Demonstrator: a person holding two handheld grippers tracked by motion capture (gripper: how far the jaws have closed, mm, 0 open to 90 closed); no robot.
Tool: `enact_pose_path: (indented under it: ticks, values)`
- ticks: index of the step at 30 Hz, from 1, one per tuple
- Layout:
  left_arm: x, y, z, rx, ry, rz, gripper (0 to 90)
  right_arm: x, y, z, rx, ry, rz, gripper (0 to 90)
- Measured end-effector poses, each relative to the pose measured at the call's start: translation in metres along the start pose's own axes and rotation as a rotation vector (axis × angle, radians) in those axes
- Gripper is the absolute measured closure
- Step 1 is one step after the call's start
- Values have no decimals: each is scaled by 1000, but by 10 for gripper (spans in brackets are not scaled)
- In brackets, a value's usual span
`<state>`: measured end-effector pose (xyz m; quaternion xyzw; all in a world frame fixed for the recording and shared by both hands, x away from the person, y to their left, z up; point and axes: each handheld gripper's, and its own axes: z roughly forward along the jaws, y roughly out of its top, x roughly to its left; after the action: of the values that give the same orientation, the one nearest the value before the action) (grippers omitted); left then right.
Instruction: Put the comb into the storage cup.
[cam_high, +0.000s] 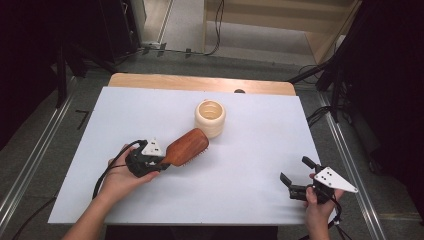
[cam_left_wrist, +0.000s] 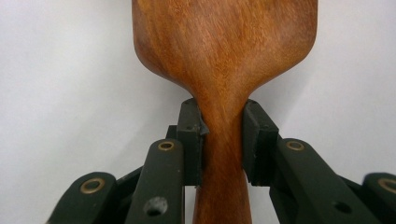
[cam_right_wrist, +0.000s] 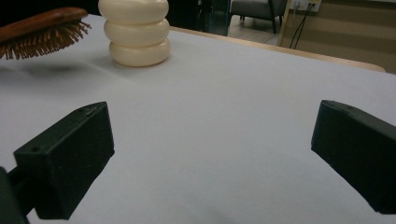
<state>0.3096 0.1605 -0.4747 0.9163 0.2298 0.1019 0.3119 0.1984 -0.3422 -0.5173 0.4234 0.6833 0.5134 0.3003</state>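
Handling assessment: the brown wooden paddle hairbrush (cam_high: 186, 146) looks rigid and fairly light, its polished back likely slick, so the narrow neck where handle meets head is the sound place to hold it. The left gripper (cam_left_wrist: 222, 135) is clamped there now, both pads pressing the neck from either side. In the high view the brush sits left of centre over the white-covered counter (cam_high: 250, 150). In the right gripper view the bristles (cam_right_wrist: 44, 39) face down and appear lifted clear of the surface, a shadow beneath. Its long axis runs from the left hand (cam_high: 120, 177) up and rightward, the head pointing toward the cream ribbed cup (cam_high: 210, 118), which stands just beyond it and apart. The right gripper (cam_high: 296, 175) rests near the counter's right edge, jaws spread wide, holding nothing.
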Motion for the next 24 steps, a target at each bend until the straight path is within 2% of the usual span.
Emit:
enact_pose_path:
  ticks: [5,11,13,19,24]
  values:
    - [-5,-2,-2,-62,21,-13,727,2,3,0,16,1,-5,0]
    - [-8,-1,-7,-114,33,-26,727,4,11,3,16,45,27,0]
    - [-8,-1,-9,-138,30,-38,727,7,16,5,17,55,25,0]
    - [-12,-1,-13,-199,38,-41,727,16,34,9,-2,94,33,0]
    - [-14,2,-15,-224,46,-42,727,24,52,13,-16,124,48,0]
